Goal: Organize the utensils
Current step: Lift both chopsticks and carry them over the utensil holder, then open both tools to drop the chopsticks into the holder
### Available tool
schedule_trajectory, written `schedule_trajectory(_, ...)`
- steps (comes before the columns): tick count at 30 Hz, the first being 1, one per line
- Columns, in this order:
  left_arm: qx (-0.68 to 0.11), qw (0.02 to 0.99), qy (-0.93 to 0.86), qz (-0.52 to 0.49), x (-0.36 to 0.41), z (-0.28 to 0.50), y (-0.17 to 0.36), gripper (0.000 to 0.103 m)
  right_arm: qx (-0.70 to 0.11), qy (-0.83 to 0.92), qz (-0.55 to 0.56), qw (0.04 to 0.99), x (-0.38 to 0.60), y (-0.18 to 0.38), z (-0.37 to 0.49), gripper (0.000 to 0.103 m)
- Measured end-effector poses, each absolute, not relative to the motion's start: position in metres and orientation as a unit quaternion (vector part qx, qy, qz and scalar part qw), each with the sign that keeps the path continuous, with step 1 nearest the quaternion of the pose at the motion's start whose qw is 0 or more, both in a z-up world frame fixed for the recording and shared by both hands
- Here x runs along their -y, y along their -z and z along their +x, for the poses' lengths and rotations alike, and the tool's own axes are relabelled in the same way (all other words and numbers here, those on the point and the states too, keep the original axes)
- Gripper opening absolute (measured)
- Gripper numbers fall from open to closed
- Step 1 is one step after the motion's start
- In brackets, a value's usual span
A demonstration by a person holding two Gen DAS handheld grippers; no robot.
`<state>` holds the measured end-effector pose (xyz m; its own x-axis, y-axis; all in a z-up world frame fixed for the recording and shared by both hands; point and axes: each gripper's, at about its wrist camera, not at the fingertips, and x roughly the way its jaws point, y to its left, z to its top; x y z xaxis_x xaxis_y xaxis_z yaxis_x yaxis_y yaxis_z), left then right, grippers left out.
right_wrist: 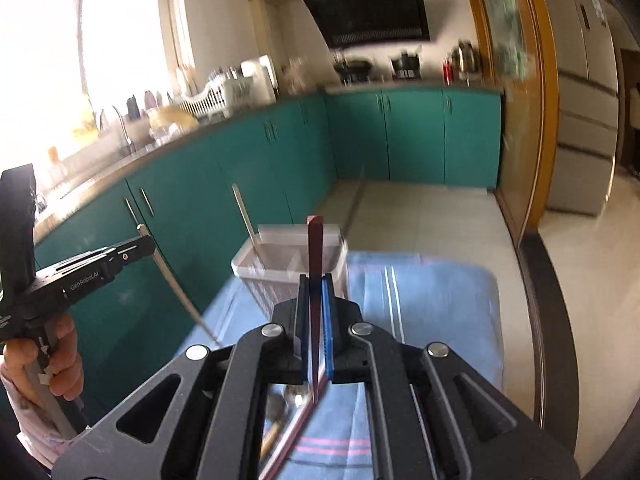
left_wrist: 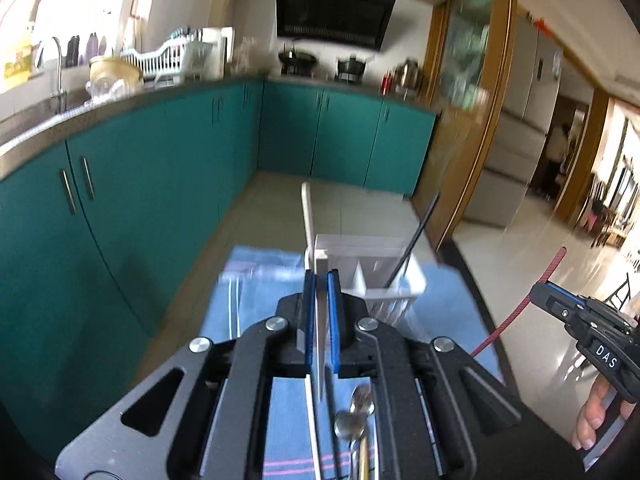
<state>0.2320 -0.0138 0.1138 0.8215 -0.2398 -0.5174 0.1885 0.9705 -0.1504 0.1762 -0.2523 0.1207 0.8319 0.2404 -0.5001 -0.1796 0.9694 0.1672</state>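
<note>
Left gripper (left_wrist: 321, 280): raised above the table, its blue pads pinched tight on a pale chopstick (left_wrist: 320, 344), which runs between the fingers and pokes out at 12 o'clock.
Right gripper (right_wrist: 316, 282): level with the left one, fingers narrow and clamped on a dark red chopstick (right_wrist: 315, 264) that stands up at 12 o'clock from the pads.
Same pair seen across: from the left camera the right gripper shows at 3 o'clock, with its red chopstick slanting up; from the right camera the left gripper sits at 9 o'clock, with a hand (right_wrist: 60, 360) on its handle.
Utensil caddy (left_wrist: 380, 272): white, divided, standing on the blue cloth (left_wrist: 452, 292) just beyond both sets of fingers; a cream stick (left_wrist: 307, 216) leans in its left compartment and a black chopstick (left_wrist: 416, 236) leans toward 1 o'clock.
Loose utensils: metal spoons (left_wrist: 352, 416) lie on the cloth beneath the left gripper, toward 6 o'clock.
Surroundings: teal kitchen cabinets (left_wrist: 160, 184) from 9 to 12 o'clock.
</note>
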Motion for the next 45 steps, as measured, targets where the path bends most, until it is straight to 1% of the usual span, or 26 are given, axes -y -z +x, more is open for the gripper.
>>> schedule_trajectory(6, -0.208, 0.969, 0.107, -0.075, 0.006, 0.227, -0.173, 0.006, -0.191, -0.106, 0.034, 0.975, 0.24, -0.181, 0.182, 0.006)
schedule_trajectory(9, -0.186, 0.973, 0.1, -0.092, 0.006, 0.237, -0.191, 0.006, -0.172, -0.095, 0.026, 0.98, 0.232, -0.196, 0.198, 0.006)
schedule_trajectory(13, -0.153, 0.976, 0.099, -0.12, 0.014, 0.257, -0.206, 0.006, -0.147, -0.074, 0.027, 0.986, 0.223, -0.201, 0.228, 0.006)
schedule_trajectory(15, -0.158, 0.977, 0.087, -0.114, 0.018, 0.268, -0.203, 0.006, -0.137, -0.058, 0.019, 0.989, 0.219, -0.199, 0.242, 0.006)
schedule_trajectory(17, -0.169, 0.976, 0.076, -0.113, 0.023, 0.284, -0.196, 0.006, -0.145, -0.053, 0.021, 0.988, 0.214, -0.192, 0.258, 0.006)
schedule_trajectory(23, -0.216, 0.97, 0.054, -0.103, 0.029, 0.322, -0.145, 0.006, -0.189, -0.058, 0.025, 0.98, 0.209, -0.147, 0.287, 0.006)
schedule_trajectory(32, -0.232, 0.965, 0.061, -0.101, 0.031, 0.323, -0.124, 0.007, -0.222, -0.055, 0.056, 0.972, 0.222, -0.115, 0.296, 0.007)
schedule_trajectory(33, -0.231, 0.966, 0.06, -0.1, 0.031, 0.322, -0.124, 0.009, -0.224, -0.049, 0.055, 0.972, 0.223, -0.113, 0.295, 0.01)
schedule_trajectory(34, -0.229, 0.967, 0.061, -0.097, 0.032, 0.32, -0.124, 0.016, -0.227, -0.046, 0.053, 0.971, 0.224, -0.112, 0.293, 0.018)
schedule_trajectory(35, -0.227, 0.967, 0.061, -0.094, 0.031, 0.318, -0.124, 0.023, -0.227, -0.045, 0.055, 0.971, 0.226, -0.111, 0.29, 0.022)
schedule_trajectory(36, -0.226, 0.968, 0.061, -0.093, 0.031, 0.315, -0.123, 0.026, -0.224, -0.045, 0.057, 0.972, 0.228, -0.111, 0.285, 0.029)
schedule_trajectory(39, -0.227, 0.967, 0.063, -0.092, 0.027, 0.307, -0.119, 0.03, -0.218, -0.039, 0.051, 0.974, 0.233, -0.114, 0.269, 0.032)
schedule_trajectory(41, -0.231, 0.966, 0.065, -0.093, 0.021, 0.3, -0.114, 0.035, -0.213, -0.039, 0.051, 0.975, 0.237, -0.114, 0.257, 0.036)
schedule_trajectory(43, -0.236, 0.965, 0.062, -0.092, 0.014, 0.287, -0.104, 0.04, -0.207, -0.037, 0.055, 0.976, 0.244, -0.113, 0.239, 0.045)
schedule_trajectory(45, -0.239, 0.966, 0.054, -0.084, 0.01, 0.276, -0.094, 0.042, -0.205, -0.031, 0.057, 0.977, 0.252, -0.109, 0.223, 0.047)
